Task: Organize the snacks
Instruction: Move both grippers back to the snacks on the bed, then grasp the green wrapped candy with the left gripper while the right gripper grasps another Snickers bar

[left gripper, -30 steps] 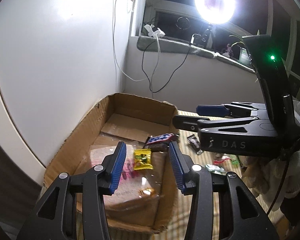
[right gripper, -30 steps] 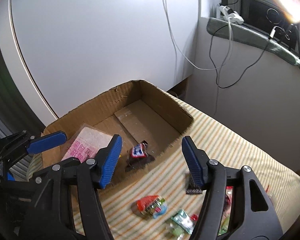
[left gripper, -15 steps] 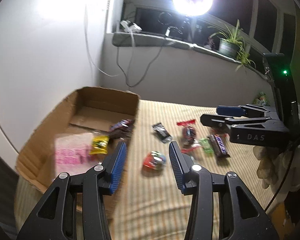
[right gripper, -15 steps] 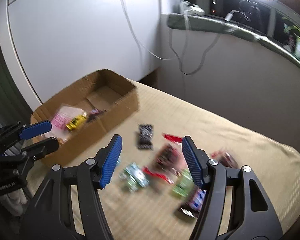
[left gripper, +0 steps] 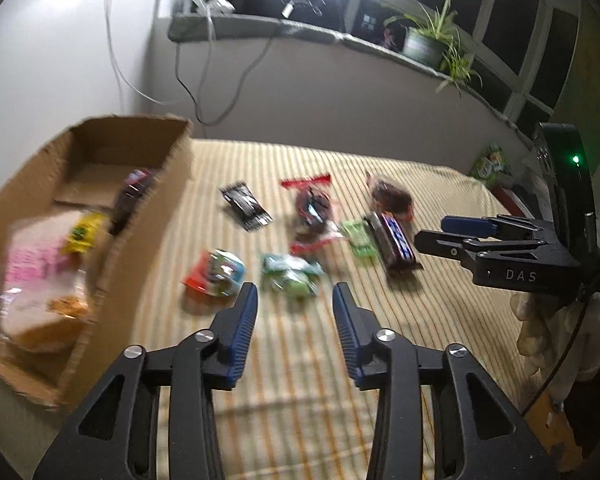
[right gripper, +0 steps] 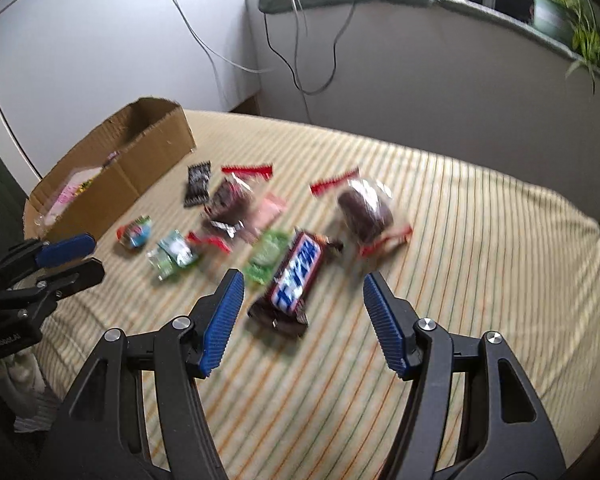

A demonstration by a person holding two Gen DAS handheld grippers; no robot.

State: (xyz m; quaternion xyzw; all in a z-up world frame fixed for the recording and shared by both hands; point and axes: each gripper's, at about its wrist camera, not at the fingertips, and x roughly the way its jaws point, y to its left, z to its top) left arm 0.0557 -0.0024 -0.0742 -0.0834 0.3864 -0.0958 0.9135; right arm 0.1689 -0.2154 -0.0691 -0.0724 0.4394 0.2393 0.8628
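A Snickers bar [right gripper: 297, 276] is lying on the striped cloth [right gripper: 480, 280], its length running away from the right gripper [right gripper: 303, 318], which is angling down, parted and empty. The left gripper [left gripper: 294, 330], empty, has just been narrowing.

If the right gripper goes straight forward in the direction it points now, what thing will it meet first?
Probably the chocolate bar in the dark wrapper: it lies just ahead of the open right gripper, between its fingers' lines. Depth is uncertain in the blur.

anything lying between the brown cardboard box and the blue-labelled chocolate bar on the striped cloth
Yes. In the right wrist view, between the brown cardboard box and the blue-labelled chocolate bar lie a red-and-blue packet, a green-and-white wrapper and a light green packet.
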